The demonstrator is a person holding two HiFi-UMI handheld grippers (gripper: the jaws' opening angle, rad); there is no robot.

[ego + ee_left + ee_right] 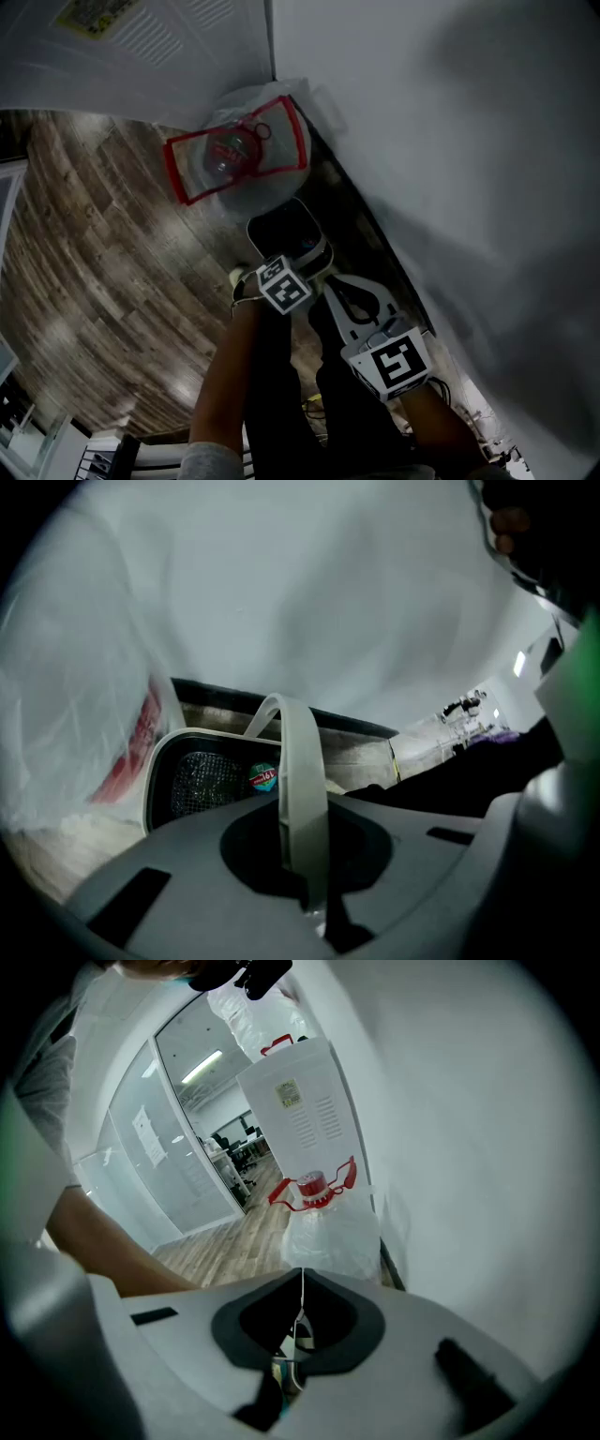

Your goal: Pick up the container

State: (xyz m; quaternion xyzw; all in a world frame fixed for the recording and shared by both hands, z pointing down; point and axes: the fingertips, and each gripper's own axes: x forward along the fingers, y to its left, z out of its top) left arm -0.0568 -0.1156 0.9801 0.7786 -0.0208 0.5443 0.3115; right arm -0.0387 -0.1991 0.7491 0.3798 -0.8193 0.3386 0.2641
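**Left jaws clamping the container's handle**

The right hand-held gripper [298, 1335], nearest, is idling with jaws together, empty. Just ahead, the left hand-held gripper [305, 855] is pinching the white handle [300, 761] arching over the container [281, 230], which is sitting on the floor [112, 262] beside the wall [450, 141].

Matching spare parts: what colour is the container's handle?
Handle: off-white, best in left gripper view.
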